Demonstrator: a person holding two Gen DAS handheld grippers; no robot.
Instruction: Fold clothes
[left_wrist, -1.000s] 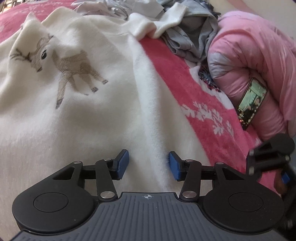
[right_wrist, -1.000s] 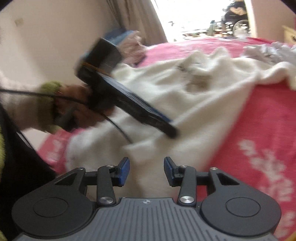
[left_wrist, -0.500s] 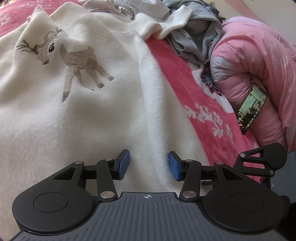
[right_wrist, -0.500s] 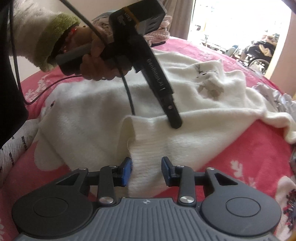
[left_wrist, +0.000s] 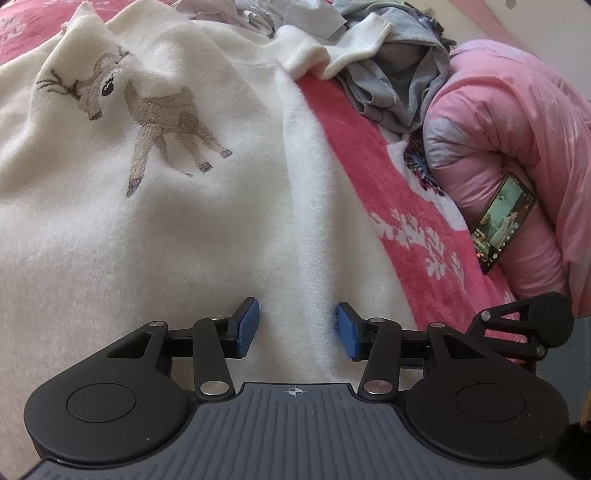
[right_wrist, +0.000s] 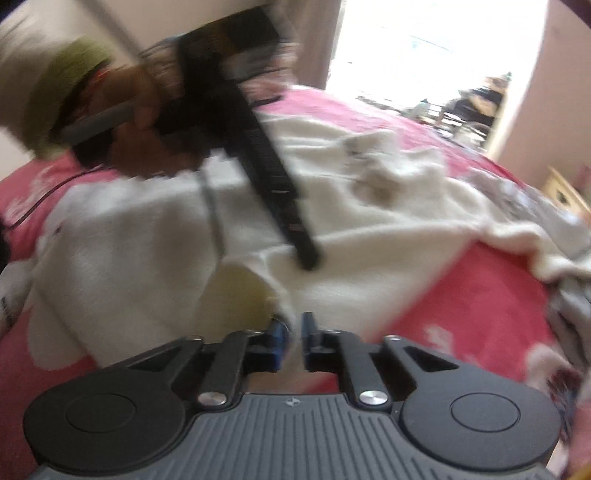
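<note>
Right gripper now pinched on white sweater hem; left gripper spread, unchanged.

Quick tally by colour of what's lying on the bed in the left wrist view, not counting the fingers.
Cream: 1, the deer sweater
Grey: 1, the heap of grey clothes; how many garments are in it cannot be told
Pink: 1, the pink quilt
Black: 1, the phone leaning on the quilt
Total: 4
</note>
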